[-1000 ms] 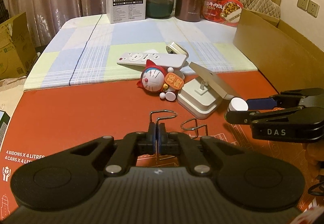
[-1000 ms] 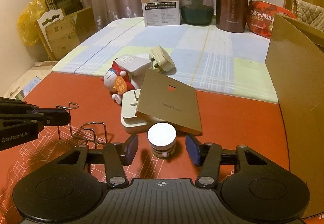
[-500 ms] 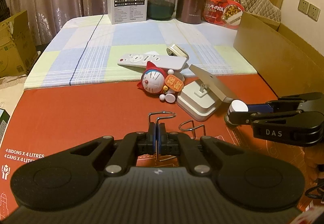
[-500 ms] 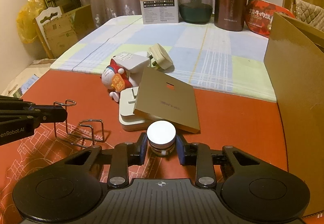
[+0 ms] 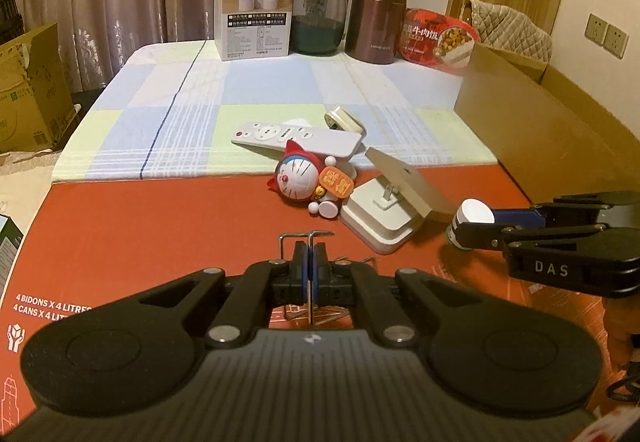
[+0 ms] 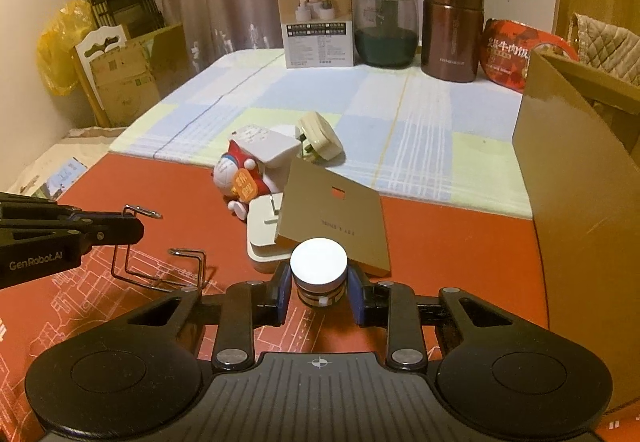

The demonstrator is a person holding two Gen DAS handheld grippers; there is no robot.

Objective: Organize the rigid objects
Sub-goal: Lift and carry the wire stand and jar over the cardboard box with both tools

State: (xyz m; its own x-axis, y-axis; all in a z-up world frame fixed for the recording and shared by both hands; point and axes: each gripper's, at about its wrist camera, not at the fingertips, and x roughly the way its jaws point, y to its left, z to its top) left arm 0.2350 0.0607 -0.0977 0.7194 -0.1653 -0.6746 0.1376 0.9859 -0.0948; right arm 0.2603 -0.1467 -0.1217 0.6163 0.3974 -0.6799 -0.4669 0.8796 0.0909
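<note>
My left gripper point(image 5: 310, 270) is shut on a thin wire rack point(image 5: 308, 238), seen in the right wrist view as bent wire loops point(image 6: 160, 262) resting on the red mat point(image 5: 160, 218). My right gripper point(image 6: 319, 284) is shut on a small white-lidded jar point(image 6: 319, 270), which also shows at the right of the left wrist view point(image 5: 474, 216). Just beyond the jar lie a white box with a tan flap point(image 6: 332, 218), a cat figurine point(image 5: 304, 184), a white remote point(image 5: 296, 138) and a cream plug point(image 6: 320, 138).
A large open cardboard box point(image 6: 580, 202) stands at the right edge. At the far end of the checked cloth point(image 5: 280, 98) stand a white carton point(image 5: 254, 24), a glass jar point(image 5: 318, 18), a brown canister point(image 5: 378, 22) and a red food pack point(image 5: 438, 38).
My right gripper's jaws have closed onto the white-lidded jar. The left gripper keeps its hold on the wire rack and has barely moved.
</note>
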